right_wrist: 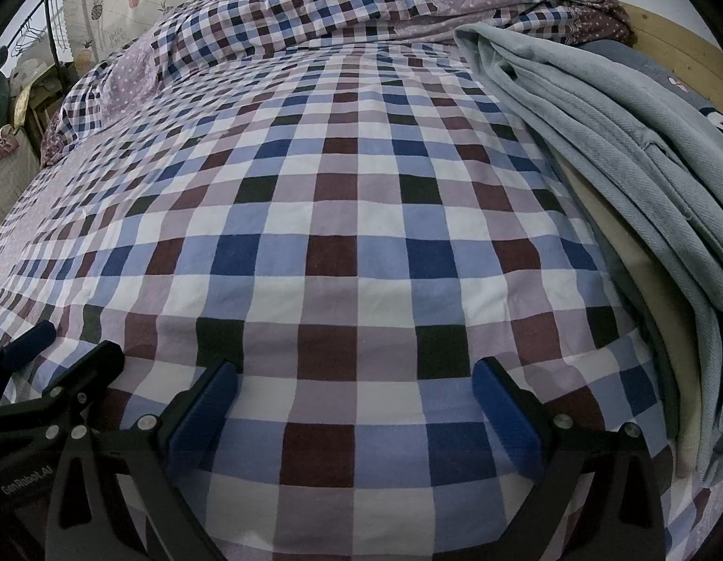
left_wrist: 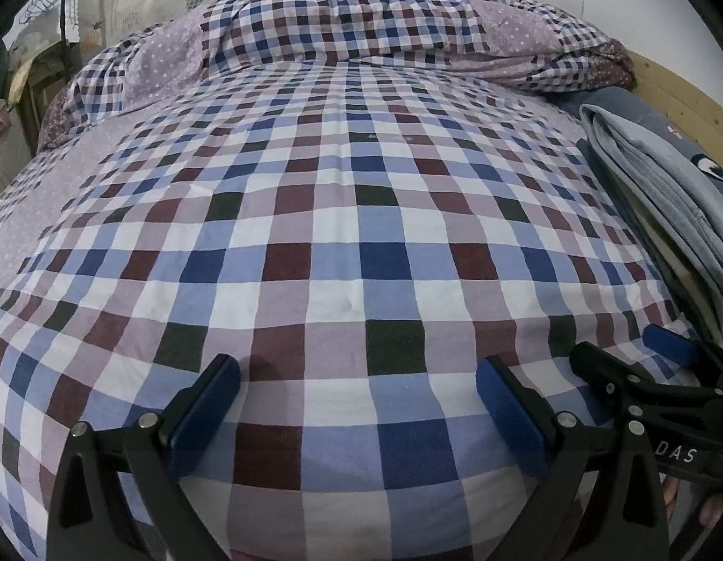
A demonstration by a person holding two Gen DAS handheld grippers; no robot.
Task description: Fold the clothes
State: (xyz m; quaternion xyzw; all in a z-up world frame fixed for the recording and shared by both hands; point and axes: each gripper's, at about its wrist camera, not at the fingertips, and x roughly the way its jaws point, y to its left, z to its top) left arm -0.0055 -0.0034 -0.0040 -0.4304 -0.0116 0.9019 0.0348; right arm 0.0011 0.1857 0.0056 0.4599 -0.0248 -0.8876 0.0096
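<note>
Both grippers hover low over the near edge of a bed covered by a checked sheet (right_wrist: 352,215). The left gripper (left_wrist: 359,402) has its jaws spread wide with nothing between the blue pads, and the right gripper (right_wrist: 354,397) stands the same way, wide apart and empty; each shows at the edge of the other's view, so the two sit just beside one another. The task's garments lie in a pile of clothes (right_wrist: 632,177) along the right side of the bed, against a wooden bed frame (right_wrist: 683,46): pale blue-grey cloth on top in long layered ridges, a cream layer beneath it, and a darker blue piece with a small print behind. Whether these layers are neat folds or loose drapes cannot be told, since the edges run in rough parallel yet hang unevenly. A bunched duvet (left_wrist: 361,23) in the same check fills the far end, and the middle of the sheet is flat and bare. This arrangement fits either a stack set aside after folding or a heap waiting to be drawn out onto the open sheet, and the frames do not settle which. As a judgement on technique, any garment handled here is best taken by a single layer at a seam or hem, both pads closing on cloth alone and not on the sheet below, and kept taut between the two grippers so creases fall straight; the pile's overhanging edge may slide if tugged sideways.
</note>
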